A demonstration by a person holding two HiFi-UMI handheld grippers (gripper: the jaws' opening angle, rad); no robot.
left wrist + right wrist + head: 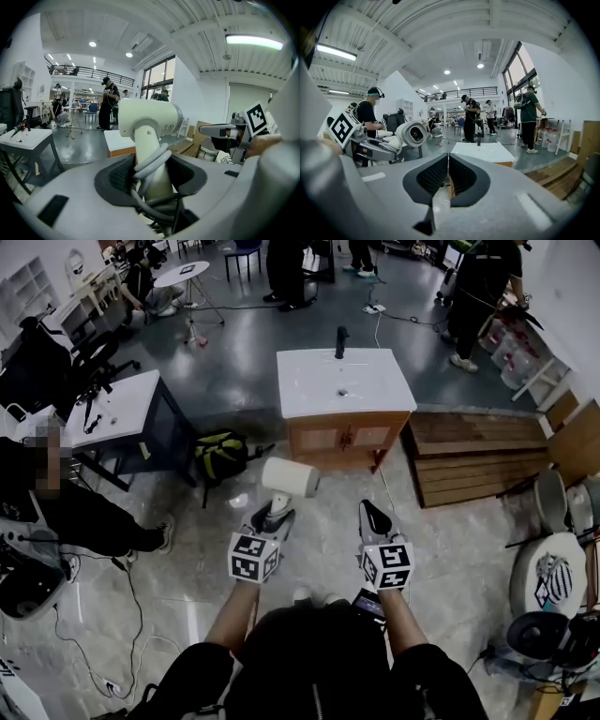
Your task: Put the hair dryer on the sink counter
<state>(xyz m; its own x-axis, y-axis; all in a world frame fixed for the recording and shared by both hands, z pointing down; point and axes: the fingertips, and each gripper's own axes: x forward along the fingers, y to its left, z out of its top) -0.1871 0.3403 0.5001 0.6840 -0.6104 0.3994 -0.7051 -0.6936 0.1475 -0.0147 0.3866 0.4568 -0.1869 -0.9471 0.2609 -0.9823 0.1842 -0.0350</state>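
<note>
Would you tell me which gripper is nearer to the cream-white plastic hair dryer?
Left. The left gripper clamps the handle of the cream-white plastic hair dryer; the right gripper sits apart to its right, jaws shut, empty.

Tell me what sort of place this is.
Likely a large open lab or workshop, not a real bathroom: a freestanding sink vanity, a work desk nearby, and a mezzanine railing.

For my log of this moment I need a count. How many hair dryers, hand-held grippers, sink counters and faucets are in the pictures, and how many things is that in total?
hair dryer: 1
grippers: 2, the left gripper and the right gripper
sink counter: 1
faucet: 1
Total: 5
</note>
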